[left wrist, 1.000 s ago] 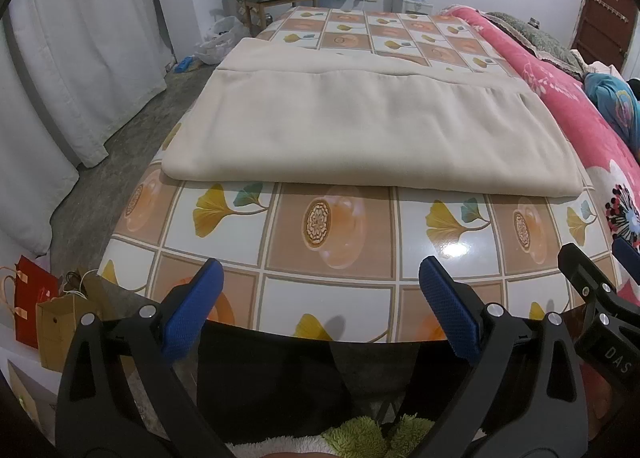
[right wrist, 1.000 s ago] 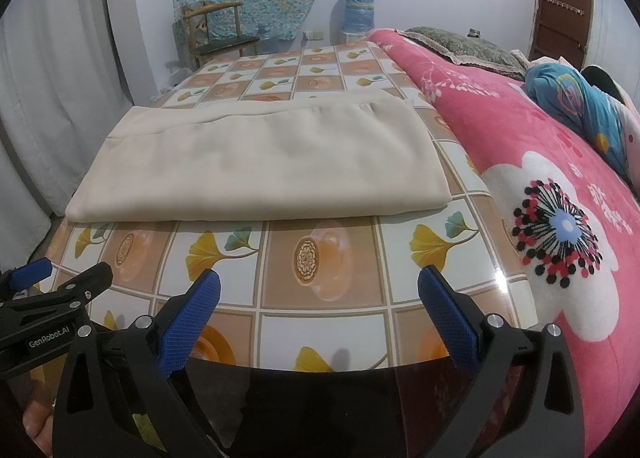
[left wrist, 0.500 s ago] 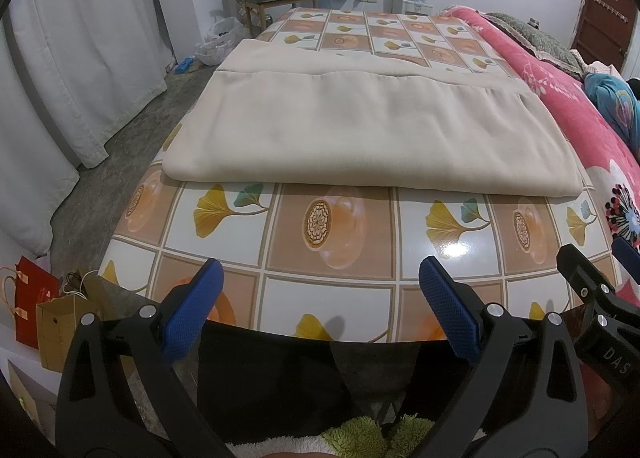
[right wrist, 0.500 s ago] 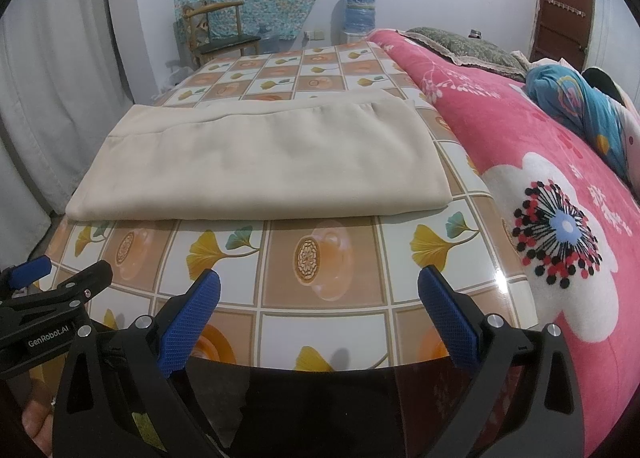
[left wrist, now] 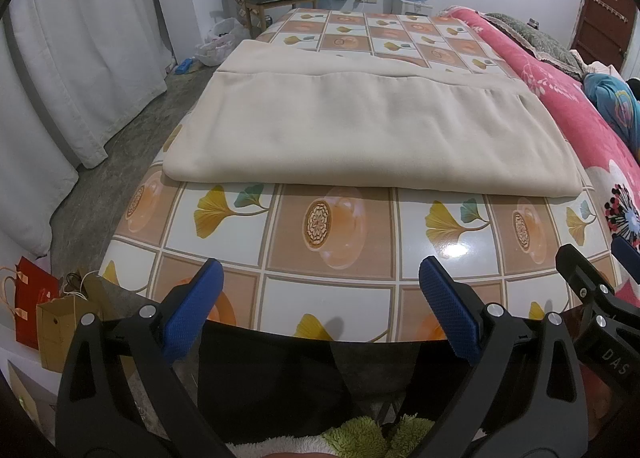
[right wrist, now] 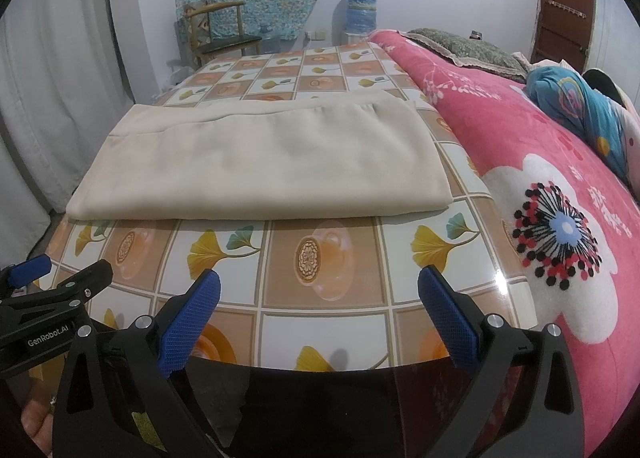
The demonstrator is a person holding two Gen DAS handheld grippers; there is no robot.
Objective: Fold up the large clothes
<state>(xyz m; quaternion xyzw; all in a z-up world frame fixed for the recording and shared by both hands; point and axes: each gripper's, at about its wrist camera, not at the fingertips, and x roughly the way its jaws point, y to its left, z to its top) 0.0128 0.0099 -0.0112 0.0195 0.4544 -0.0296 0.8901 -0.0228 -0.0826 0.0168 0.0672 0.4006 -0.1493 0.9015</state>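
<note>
While the beige cloth (left wrist: 360, 130) lies folded flat on the desk (left wrist: 332, 234), both the left tool (left wrist: 320, 306) and right tool (right wrist: 320, 306) hang wide, empty, near its front edge, likely poised for another fold.

I read the left gripper (left wrist: 320, 300) with jaws spread wide, nothing between the pads, hovering at the near edge of the table (left wrist: 332, 298). The right gripper (right wrist: 320, 304) sits just beside it at that same edge, equally wide and empty.

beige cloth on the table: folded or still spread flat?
Folded. The beige cloth shows a rounded doubled near edge and an upper layer ending short of the far edge. Both grippers, left and right, are open, off it.
</note>
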